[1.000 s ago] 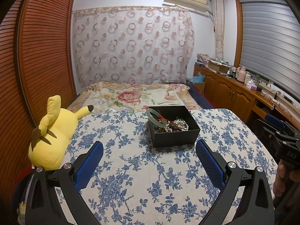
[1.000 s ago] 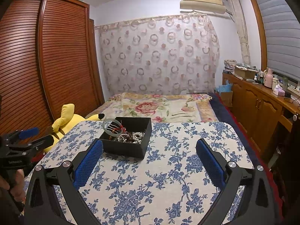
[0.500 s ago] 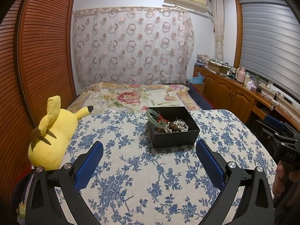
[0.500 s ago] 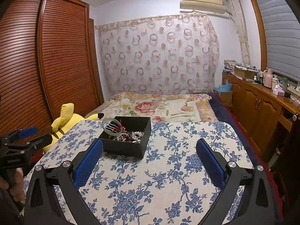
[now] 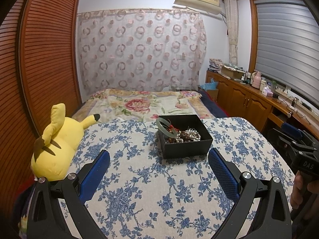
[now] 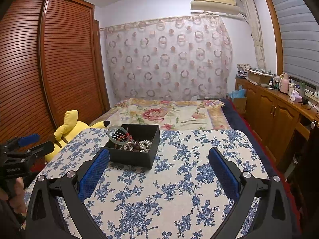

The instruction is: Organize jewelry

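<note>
Blue flowers cover the table cloth (image 5: 151, 189). On it sits a black box (image 5: 185, 145) with beads (image 5: 189, 135) and a green bangle (image 5: 166, 127) inside, maybe tangled. Both the left gripper (image 5: 158, 163) and right gripper (image 6: 158, 163) hang wide apart, holding nothing. All jewelry I can see lies in the box.
</note>
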Action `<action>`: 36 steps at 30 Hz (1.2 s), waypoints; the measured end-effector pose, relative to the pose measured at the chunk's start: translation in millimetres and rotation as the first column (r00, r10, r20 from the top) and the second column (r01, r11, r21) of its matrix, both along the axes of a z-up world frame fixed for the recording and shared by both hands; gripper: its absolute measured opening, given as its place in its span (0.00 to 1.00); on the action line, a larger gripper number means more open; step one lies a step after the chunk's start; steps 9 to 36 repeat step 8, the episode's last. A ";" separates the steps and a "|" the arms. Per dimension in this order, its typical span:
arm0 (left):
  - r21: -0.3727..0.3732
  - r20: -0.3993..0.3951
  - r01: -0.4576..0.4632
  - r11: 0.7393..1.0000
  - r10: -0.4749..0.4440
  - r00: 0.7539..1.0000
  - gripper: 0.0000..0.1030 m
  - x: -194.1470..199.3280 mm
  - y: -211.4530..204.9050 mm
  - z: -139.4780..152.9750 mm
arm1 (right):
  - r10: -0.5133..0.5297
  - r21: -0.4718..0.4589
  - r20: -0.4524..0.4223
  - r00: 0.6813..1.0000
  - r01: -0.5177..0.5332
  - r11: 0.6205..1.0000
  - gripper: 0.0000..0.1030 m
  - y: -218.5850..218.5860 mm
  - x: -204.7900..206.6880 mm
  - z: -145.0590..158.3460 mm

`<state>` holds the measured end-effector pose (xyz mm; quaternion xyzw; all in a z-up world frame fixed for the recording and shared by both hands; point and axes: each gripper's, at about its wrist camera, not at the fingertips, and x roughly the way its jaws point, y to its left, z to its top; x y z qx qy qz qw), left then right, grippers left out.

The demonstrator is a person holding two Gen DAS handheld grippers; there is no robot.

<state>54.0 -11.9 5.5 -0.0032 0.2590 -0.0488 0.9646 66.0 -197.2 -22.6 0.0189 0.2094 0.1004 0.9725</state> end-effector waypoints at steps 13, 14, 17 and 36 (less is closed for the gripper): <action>-0.001 0.000 0.000 1.000 0.000 1.000 0.92 -0.8 0.8 0.0 | 0.000 0.002 0.001 1.000 0.000 1.000 0.98 0.2 -0.7 0.6; -0.001 0.000 0.000 1.000 0.000 1.000 0.92 -0.8 0.8 0.0 | 0.000 0.002 0.001 1.000 0.000 1.000 0.98 0.2 -0.7 0.6; -0.001 0.000 0.000 1.000 0.000 1.000 0.92 -0.8 0.8 0.0 | 0.000 0.002 0.001 1.000 0.000 1.000 0.98 0.2 -0.7 0.6; -0.001 0.000 0.000 1.000 0.000 1.000 0.92 -0.8 0.8 0.0 | 0.000 0.002 0.001 1.000 0.000 1.000 0.98 0.2 -0.7 0.6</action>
